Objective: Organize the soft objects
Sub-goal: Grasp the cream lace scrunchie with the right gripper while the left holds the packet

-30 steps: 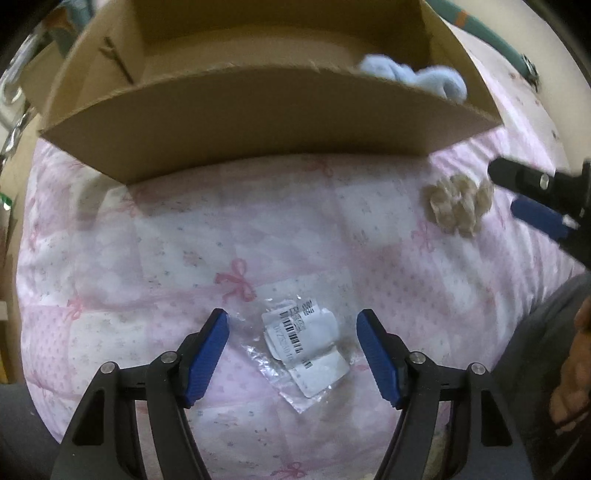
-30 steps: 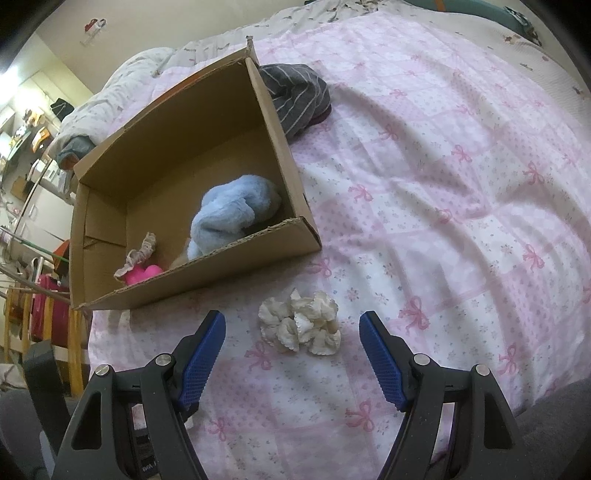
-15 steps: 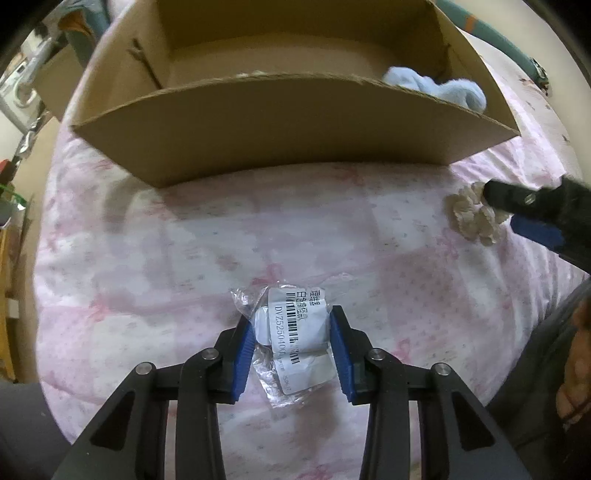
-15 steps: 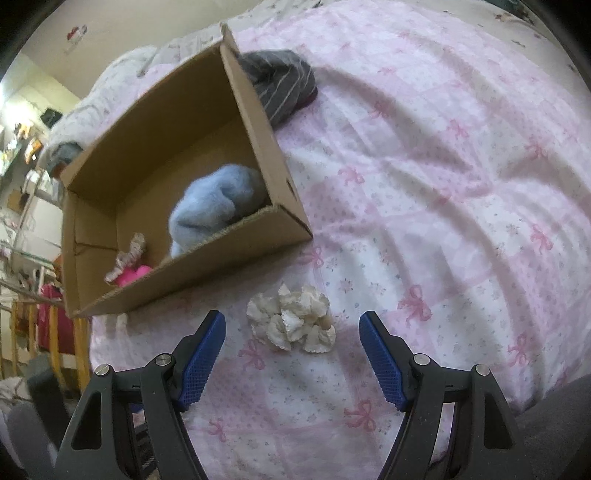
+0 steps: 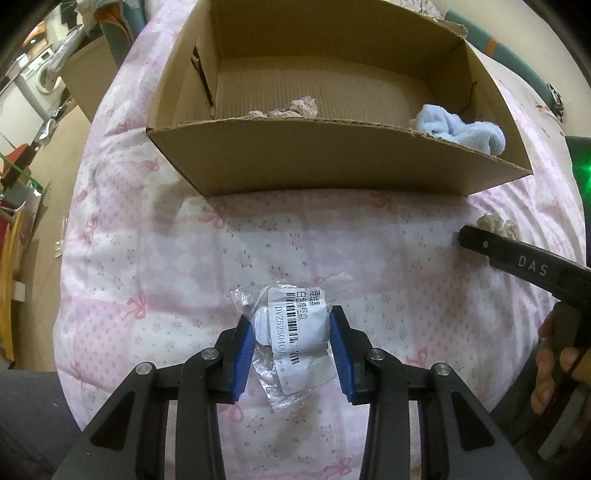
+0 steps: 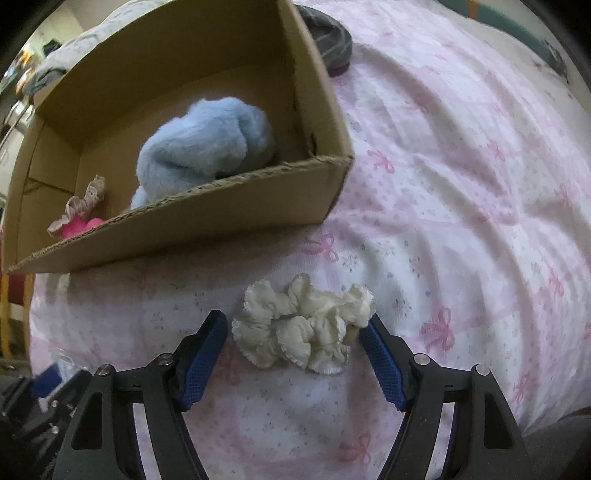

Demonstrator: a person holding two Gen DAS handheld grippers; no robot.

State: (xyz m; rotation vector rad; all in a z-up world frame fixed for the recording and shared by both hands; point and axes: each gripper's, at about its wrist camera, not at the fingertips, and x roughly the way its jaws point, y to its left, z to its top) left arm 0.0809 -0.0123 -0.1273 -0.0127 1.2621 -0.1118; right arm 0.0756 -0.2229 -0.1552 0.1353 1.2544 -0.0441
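Note:
My left gripper (image 5: 291, 338) is shut on a clear plastic packet with a white barcode label (image 5: 293, 325), held over the pink bedspread below the cardboard box (image 5: 332, 166). My right gripper (image 6: 295, 336) is open, its blue pads on either side of a cream ruffled scrunchie (image 6: 303, 325) lying on the bed; the right pad touches its edge. The scrunchie also shows in the left wrist view (image 5: 496, 227), partly behind the right gripper's finger. The box holds a light blue fluffy item (image 6: 207, 147), a pinkish frilly scrunchie (image 5: 291, 109) and a bright pink item (image 6: 77, 227).
The pink bow-patterned bedspread (image 6: 461, 184) covers the bed. A grey striped garment (image 6: 328, 35) lies behind the box's far corner. Furniture and a washing machine (image 5: 40, 74) stand beyond the bed's left edge. The person's hand (image 5: 557, 369) holds the right gripper's handle.
My left gripper closed on the plastic packet and lifted toward the box. My right gripper moved down and forward so its open pads now flank the cream scrunchie.

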